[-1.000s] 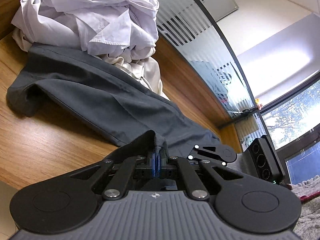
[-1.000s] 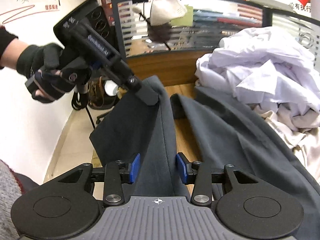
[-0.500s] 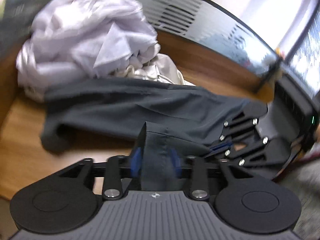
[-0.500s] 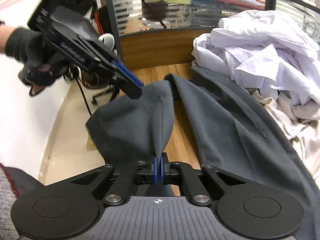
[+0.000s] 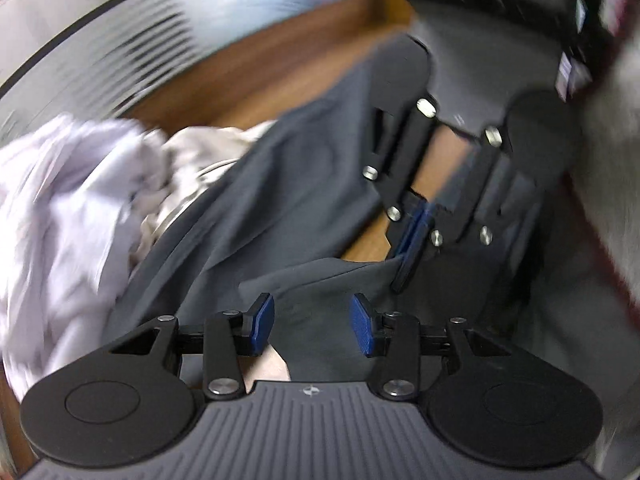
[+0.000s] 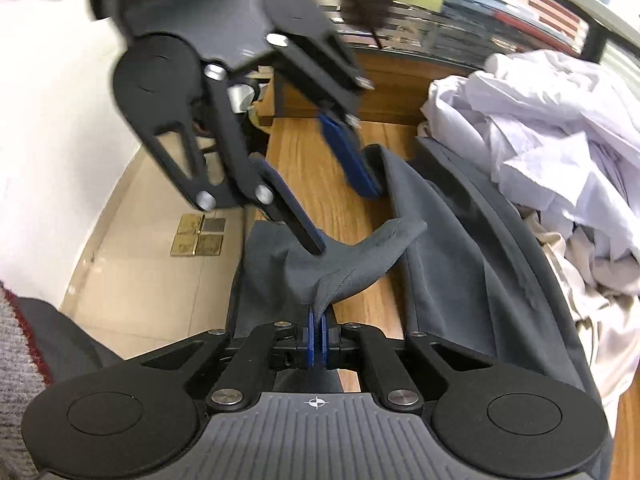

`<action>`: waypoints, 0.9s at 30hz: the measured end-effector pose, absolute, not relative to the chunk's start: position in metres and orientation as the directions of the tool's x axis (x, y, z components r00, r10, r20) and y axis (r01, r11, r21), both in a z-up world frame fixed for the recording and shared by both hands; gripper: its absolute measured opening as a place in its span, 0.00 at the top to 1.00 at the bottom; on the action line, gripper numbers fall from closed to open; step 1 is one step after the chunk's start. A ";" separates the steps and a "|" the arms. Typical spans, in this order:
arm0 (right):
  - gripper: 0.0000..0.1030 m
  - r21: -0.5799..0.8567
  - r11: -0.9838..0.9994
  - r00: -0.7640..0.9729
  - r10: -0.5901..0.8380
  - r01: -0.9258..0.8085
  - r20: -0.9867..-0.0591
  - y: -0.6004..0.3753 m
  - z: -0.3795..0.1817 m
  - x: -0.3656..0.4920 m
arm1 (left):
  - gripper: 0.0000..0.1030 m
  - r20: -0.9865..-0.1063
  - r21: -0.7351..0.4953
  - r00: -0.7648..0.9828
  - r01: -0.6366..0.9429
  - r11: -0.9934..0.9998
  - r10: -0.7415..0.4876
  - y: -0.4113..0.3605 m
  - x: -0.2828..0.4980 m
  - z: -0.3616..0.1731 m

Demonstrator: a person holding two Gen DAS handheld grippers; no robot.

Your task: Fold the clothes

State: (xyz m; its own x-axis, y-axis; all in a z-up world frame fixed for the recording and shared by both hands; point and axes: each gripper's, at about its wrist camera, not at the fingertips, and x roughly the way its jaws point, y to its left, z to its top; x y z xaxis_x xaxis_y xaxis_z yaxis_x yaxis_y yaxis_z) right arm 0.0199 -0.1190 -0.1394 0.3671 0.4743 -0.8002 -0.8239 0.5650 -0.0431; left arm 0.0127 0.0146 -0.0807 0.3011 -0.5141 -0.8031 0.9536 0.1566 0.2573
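Dark grey trousers [image 6: 460, 264] lie lengthwise on the wooden tabletop [image 6: 320, 184], running away from both claws, beside a heap of white clothes [image 6: 560, 128]. The right claw [image 6: 317, 338] is clamped on a bunched fold at their near end. The left claw [image 5: 312, 322] gapes wide just over the same cloth, holding nothing.

Heavy motion blur smears the left wrist view: the white shirt pile [image 5: 60, 208] at left and the striped glass partition [image 5: 132, 40] far behind streak into soft bands, with pale glare along the top. The right wrist view is sharper; only the left gripper [image 6: 340, 204] is slightly blurred. Even daylight, soft faint shadows on the wooden desk [image 6: 308, 184]. Fisheye bending curves the edges of both views.
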 end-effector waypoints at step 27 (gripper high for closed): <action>0.94 -0.093 0.477 0.324 0.428 -0.874 -0.844 -0.108 -0.139 0.003 | 0.54 -0.903 0.371 0.154 0.748 -0.550 -0.400 -0.033 -0.005 -0.099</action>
State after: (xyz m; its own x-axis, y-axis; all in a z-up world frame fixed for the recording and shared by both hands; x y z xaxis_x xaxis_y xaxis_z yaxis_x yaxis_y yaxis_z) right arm 0.0026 -0.1084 -0.1394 0.3236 0.4276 -0.8441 -0.8737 0.4774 -0.0931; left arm -0.0053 -0.0329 -0.0993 0.1542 -0.3999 -0.9035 0.7478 -0.5504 0.3713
